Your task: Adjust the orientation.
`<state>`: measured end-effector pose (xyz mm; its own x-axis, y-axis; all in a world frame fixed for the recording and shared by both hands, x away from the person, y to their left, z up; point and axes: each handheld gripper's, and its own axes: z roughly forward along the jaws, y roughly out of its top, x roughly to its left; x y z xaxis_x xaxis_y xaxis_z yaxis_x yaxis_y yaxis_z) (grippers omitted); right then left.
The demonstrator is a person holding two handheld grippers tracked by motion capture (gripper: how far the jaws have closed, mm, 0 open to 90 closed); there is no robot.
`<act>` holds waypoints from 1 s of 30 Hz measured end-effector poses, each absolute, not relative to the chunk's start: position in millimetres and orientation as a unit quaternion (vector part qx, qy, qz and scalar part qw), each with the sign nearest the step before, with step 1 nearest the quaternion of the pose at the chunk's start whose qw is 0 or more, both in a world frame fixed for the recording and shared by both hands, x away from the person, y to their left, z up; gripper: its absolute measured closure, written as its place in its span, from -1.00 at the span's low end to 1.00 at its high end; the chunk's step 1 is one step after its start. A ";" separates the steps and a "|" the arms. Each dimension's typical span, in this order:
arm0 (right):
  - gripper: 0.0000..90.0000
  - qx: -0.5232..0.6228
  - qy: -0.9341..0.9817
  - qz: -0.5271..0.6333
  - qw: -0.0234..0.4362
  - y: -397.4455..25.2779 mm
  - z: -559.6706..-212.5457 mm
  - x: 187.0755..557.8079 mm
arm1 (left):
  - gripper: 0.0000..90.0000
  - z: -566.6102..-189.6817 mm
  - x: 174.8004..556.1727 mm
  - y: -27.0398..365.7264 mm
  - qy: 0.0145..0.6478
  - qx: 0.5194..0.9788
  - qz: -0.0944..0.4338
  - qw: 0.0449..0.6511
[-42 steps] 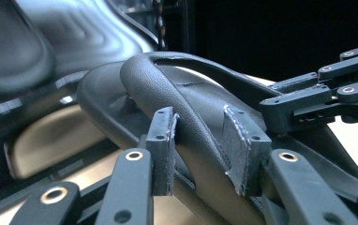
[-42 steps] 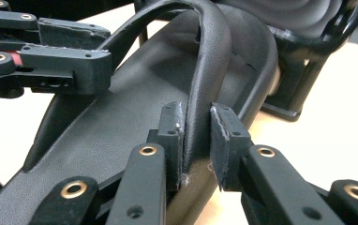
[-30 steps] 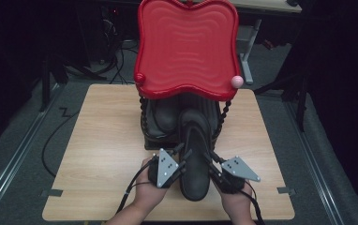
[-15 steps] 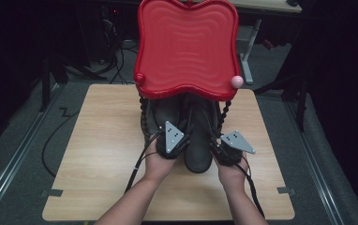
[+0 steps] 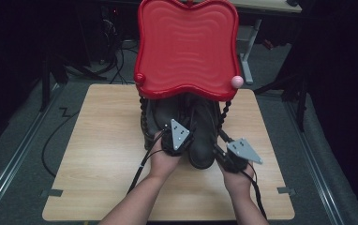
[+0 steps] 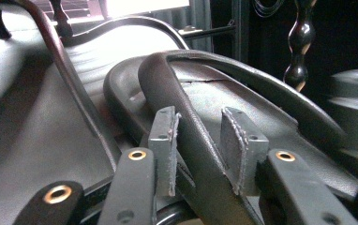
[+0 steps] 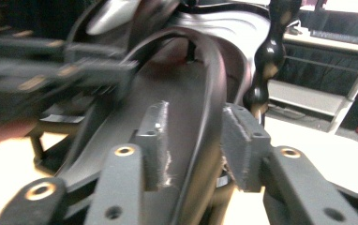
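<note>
1. A dark boot [image 5: 200, 136] is seen in the middle of the wooden table [image 5: 102, 154], under a red tray [image 5: 186, 47] that is held up on a black beaded rack [image 5: 225, 112].
2. The left gripper [image 5: 177, 136] is held at about 7 o'clock from the boot, with the hand [image 5: 164, 161] and forearm stretched in from the bottom edge.
3. In the left gripper view, its jaws are pinched on the boot's rim [image 6: 186, 108].
4. The right gripper [image 5: 221, 152] is held at about 5 o'clock from the boot, with its hand [image 5: 237, 180] behind it.
5. In the right gripper view, its jaws are closed on the boot's dark edge [image 7: 210, 117].
</note>
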<state>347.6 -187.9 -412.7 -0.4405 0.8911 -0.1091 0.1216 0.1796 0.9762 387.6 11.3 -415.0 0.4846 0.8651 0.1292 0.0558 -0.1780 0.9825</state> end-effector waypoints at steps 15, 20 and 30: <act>1.00 0.364 0.728 0.491 0.311 -193.5 -463.6 273.4 | 0.48 -415.4 386.6 9.6 0.349 0.667 0.375 0.541; 1.00 0.354 0.740 0.486 0.300 -180.3 -469.9 273.2 | 0.48 -414.9 387.0 9.3 0.349 0.666 0.375 0.542; 1.00 0.368 0.729 0.487 0.310 -174.6 -470.4 289.9 | 0.36 -415.3 382.6 14.3 0.352 0.660 0.369 0.552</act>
<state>289.9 -174.6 -470.4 -0.5377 0.8378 -0.0941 0.2343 0.2557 0.9379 382.6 14.3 -415.3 0.4801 0.8717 0.0978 0.0586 -0.1432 0.9880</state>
